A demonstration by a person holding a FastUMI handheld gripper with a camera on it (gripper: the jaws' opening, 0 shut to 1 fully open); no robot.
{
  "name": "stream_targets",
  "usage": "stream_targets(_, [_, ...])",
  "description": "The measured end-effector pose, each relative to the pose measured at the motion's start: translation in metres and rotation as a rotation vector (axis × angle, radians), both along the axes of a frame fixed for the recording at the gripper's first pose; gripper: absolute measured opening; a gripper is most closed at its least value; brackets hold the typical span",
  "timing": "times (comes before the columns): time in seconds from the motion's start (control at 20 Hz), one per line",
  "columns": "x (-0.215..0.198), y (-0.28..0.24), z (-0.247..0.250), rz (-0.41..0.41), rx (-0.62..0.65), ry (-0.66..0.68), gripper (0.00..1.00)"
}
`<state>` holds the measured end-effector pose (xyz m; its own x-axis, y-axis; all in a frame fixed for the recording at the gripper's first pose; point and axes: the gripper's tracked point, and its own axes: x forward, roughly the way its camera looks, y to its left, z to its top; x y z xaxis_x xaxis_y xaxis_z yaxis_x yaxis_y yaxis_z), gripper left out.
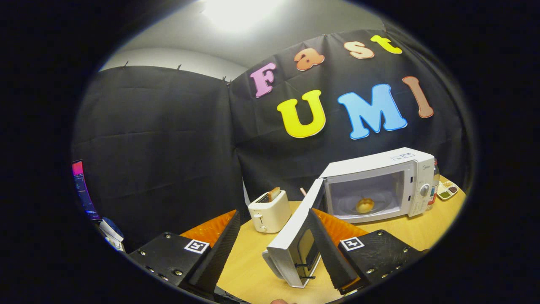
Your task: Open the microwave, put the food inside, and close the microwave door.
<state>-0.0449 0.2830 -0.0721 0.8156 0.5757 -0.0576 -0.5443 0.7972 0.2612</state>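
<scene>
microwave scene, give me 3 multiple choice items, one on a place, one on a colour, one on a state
1. Where is the food?
A. inside the microwave
B. on top of the toaster
C. between the tool's fingers

2. What colour is the toaster beside the microwave?
A. red
B. cream white
C. blue

3. How does the microwave door stand?
A. shut
B. swung open
C. taken off

Answers:
1. A, the food sits on the floor of the open cavity.
2. B, its body is pale cream, with a slice of bread in its slot.
3. B, the door hangs out on its hinge, its free edge between the fingers of the open tool.
</scene>
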Motion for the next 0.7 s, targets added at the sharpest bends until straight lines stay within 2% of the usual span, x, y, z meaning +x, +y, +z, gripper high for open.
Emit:
stream_targets(0.3, [-0.029, 0.048, -0.004, 0.137, -0.008, 0.002, 0.97])
stream_targets(0.5, [-0.043, 0.075, -0.032, 0.217, -0.052, 0.049, 0.97])
stream_targets(0.7, [-0.044, 0.087, -0.067, 0.258, -0.098, 0.119, 0.96])
